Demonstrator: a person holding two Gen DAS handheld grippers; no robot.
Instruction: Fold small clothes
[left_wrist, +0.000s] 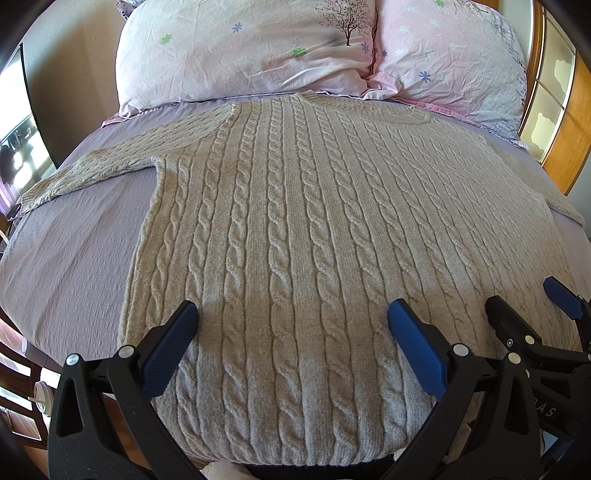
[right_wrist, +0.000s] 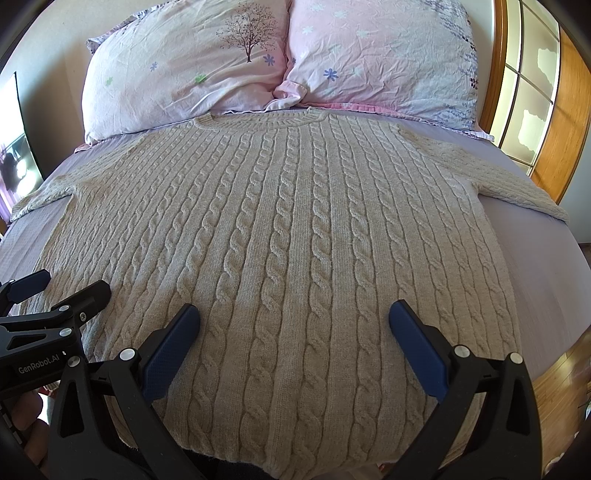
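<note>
the left gripper (left_wrist: 291, 314) hangs with its jaws spread wide and holding nothing, just above the lower part of the sweater (left_wrist: 295, 206), and the right gripper (right_wrist: 293, 314) is likewise wide open and empty over the same hem area, just beside the left one. the sweater lies flat and face up on the bed sheet (left_wrist: 74, 240), collar toward the pillows (left_wrist: 258, 48), one sleeve (left_wrist: 92, 170) stretched out to the sweater's left and the other sleeve (right_wrist: 517, 184) to its right. no fold looks started yet. the likely trouble, as i judge it: the thick cable knit may let a pad catch only the top layer, so the front lifts away from the back and bunches. pinching the sheet along with the hem would drag the bedding. the two grippers sit close together, so they could knock each other, and an uneven lift would skew the fold.
</note>
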